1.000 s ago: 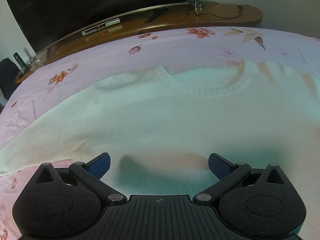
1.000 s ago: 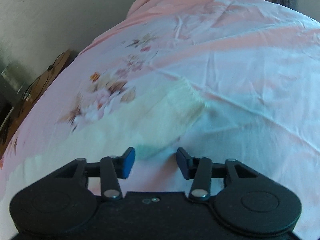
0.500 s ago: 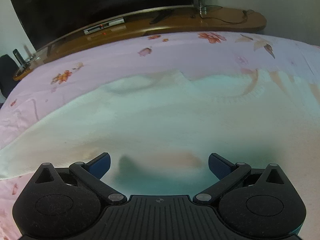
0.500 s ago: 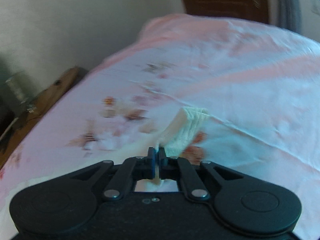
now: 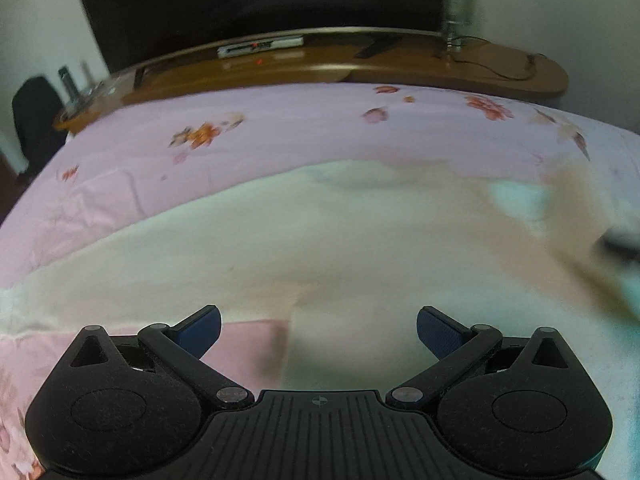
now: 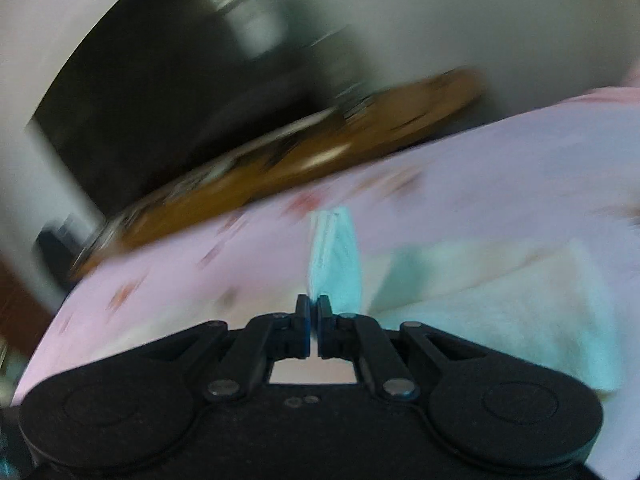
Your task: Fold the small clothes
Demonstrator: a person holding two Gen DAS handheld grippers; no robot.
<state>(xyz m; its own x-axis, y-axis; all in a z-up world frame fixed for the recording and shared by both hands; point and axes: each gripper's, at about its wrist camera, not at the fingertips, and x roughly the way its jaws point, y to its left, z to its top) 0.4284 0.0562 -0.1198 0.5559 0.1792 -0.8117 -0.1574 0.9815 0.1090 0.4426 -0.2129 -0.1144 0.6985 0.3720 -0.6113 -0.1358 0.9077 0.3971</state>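
Observation:
A cream knit sweater [image 5: 320,240] lies spread on the pink floral bedsheet [image 5: 280,128]. My left gripper [image 5: 319,330] is open and empty, hovering over the sweater's near edge. My right gripper [image 6: 314,312] is shut on the sweater's sleeve cuff [image 6: 336,256], which sticks up from between the fingertips above the sweater's body [image 6: 500,300]. The right wrist view is blurred by motion. At the right edge of the left wrist view, a dark blur [image 5: 620,244] shows above the raised sleeve.
A wooden TV bench [image 5: 360,64] with a large dark television [image 5: 260,0] and small devices stands beyond the bed's far edge. A dark chair [image 5: 34,120] stands at the far left. The bench also shows in the right wrist view [image 6: 300,160].
My right gripper shut on the sleeve cuff, then lifted and swung it left over the sweater's body. My left gripper pulled back a little toward the sweater's near edge and stayed open.

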